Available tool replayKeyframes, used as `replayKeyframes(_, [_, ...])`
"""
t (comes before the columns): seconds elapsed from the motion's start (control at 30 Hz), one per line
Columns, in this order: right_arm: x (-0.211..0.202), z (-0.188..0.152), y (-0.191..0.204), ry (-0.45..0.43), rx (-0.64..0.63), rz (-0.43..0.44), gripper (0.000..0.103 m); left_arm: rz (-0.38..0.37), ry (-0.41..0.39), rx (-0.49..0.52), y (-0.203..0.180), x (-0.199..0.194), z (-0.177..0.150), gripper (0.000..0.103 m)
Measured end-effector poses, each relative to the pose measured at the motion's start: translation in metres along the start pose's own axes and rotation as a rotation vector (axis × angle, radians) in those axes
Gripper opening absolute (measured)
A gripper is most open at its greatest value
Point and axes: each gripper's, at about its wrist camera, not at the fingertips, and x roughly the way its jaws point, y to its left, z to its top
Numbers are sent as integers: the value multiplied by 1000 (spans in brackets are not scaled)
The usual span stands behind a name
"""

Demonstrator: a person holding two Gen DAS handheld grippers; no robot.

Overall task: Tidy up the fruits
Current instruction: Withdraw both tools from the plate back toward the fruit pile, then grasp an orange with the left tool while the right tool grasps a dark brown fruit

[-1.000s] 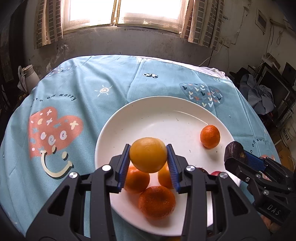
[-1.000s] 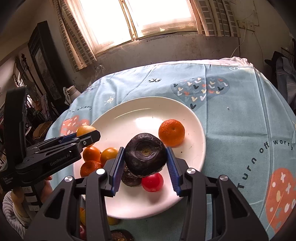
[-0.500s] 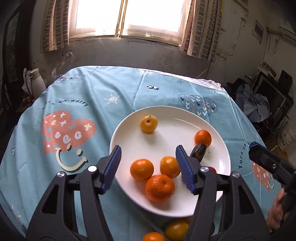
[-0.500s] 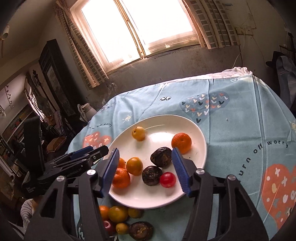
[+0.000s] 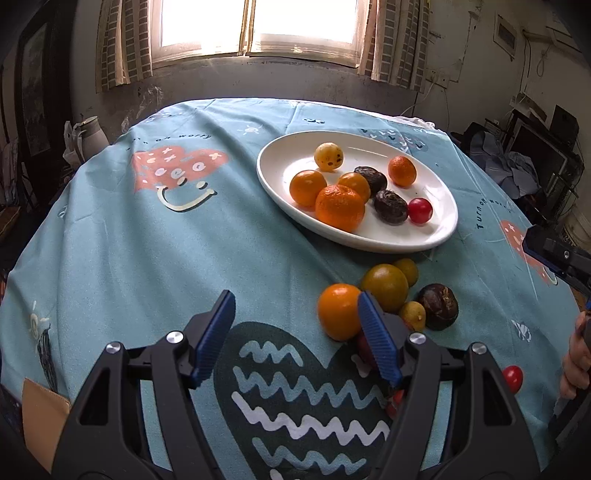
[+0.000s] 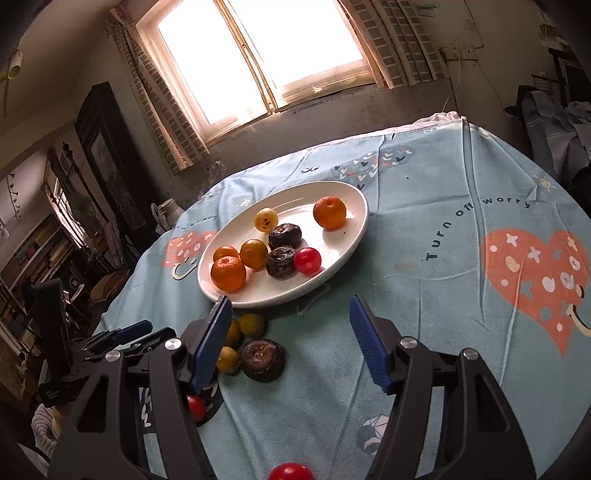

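Over the tablecloth (image 5: 129,258), left gripper (image 5: 295,334) and right gripper (image 6: 291,338) gape empty — jaws just opened — fruit resting on the white plate (image 5: 280,184).

bare cloth (image 5: 147,258) left of plate (image 5: 280,192), loose fruits (image 5: 388,291) crowding its near rim

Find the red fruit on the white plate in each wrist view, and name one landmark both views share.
Left wrist view: the red fruit sits at the plate's right side, beside a dark fruit.
Right wrist view: the red fruit sits at the plate's near right, beside the same dark fruit.
Shared landmark: the window.
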Motion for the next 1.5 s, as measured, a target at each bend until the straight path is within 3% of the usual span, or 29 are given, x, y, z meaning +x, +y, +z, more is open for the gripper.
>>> replayKeyframes(0.3, [2, -2, 1, 19, -7, -7, 66, 11, 44, 34, -8, 15, 0, 73])
replayKeyframes(0.4, [3, -3, 3, 25, -16, -9, 66, 34, 46, 47, -8, 19, 1, 78])
replayKeyframes(0.57, [3, -3, 1, 19, -7, -15, 66, 171, 1, -43, 23, 4, 1, 77])
replayKeyframes(0.67, [3, -3, 1, 18, -5, -14, 66, 122, -14, -100, 36, -7, -3, 77])
replayKeyframes(0.87, [2, -4, 3, 22, -13, -11, 66, 138, -3, 16, 12, -2, -9, 77])
replayKeyframes(1.0, [4, -4, 2, 25, -15, -10, 66, 129, 8, 41, 7, 5, -8, 76])
replayKeyframes(1.27, [8, -7, 4, 40, -27, -21, 66, 98, 14, 134, -12, 20, -4, 61])
replayKeyframes(1.4, [9, -7, 4, 41, -26, -26, 66, 56, 29, 119, -8, 25, 0, 58])
replayKeyframes(1.5, [9, -7, 4, 43, -27, -26, 66, -47, 70, 77, -1, 28, 2, 40])
